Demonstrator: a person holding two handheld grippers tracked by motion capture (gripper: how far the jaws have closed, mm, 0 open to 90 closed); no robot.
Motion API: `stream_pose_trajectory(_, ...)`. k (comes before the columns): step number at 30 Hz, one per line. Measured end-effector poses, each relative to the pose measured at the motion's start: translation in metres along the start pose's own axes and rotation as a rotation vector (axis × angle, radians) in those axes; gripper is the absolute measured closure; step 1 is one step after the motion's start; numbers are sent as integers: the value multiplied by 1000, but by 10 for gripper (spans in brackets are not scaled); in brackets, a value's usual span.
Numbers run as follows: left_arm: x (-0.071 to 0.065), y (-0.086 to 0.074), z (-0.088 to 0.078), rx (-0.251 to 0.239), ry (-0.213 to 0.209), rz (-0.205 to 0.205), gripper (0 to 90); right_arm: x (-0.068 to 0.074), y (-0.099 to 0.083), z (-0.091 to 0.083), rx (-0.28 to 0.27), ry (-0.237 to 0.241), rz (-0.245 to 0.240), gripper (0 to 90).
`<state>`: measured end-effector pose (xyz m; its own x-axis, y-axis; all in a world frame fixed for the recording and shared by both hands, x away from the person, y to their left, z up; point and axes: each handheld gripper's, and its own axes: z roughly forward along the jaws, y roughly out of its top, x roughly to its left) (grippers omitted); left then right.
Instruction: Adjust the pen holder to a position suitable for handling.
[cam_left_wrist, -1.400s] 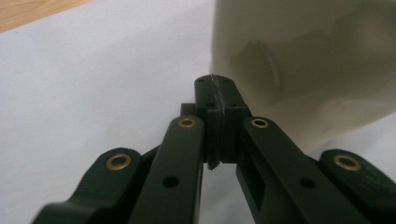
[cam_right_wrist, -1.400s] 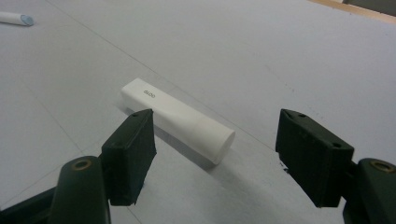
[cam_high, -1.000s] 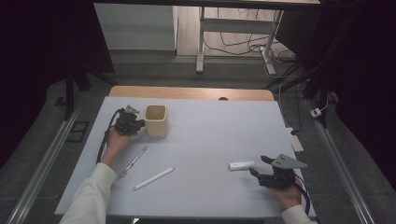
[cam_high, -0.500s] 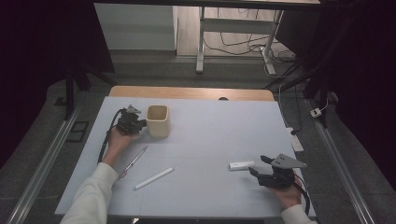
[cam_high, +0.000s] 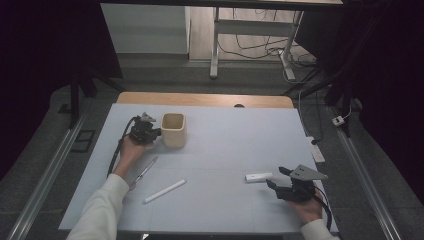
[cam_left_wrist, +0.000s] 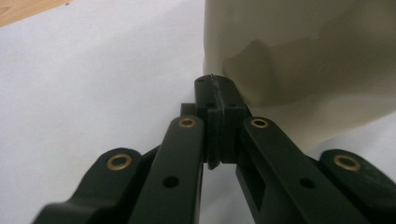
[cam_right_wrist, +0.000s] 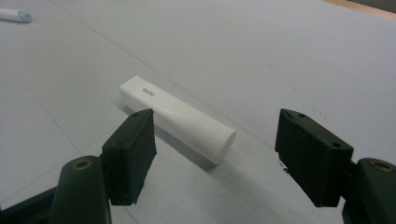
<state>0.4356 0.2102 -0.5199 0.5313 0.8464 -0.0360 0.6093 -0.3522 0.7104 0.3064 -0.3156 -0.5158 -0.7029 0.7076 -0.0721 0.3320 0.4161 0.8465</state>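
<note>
Jaws wide beside glue tube (cam_right_wrist: 176, 118).

From here I see the desk (cam_high: 225, 130) covered by a smooth, matt pale sheet, with a bare strip of light wood along its far edge. The cup (cam_high: 173, 129) looks like matt cream ceramic or plastic, and the small tube (cam_right_wrist: 175, 116) is smooth white plastic with a faint sheen. The fingers (cam_right_wrist: 130, 151) of my right gripper (cam_right_wrist: 224, 156) are matt black plastic, and brass-coloured metal rivets sit in the left gripper (cam_left_wrist: 217, 107).
</note>
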Motion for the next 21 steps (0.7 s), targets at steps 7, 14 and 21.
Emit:
stream_pose_trajectory(7, -8, 6, 2, -9, -9, 10, 889, 1, 0, 1, 2, 6, -7, 286)
stream_pose_trajectory(14, -13, 9, 6, -7, -20, 14, 889, 0, -1, 2, 9, 5, -6, 286)
stream_pose_trajectory(21, -17, 12, 8, -8, -30, 19, 889, 0, -1, 2, 11, 3, -8, 286)
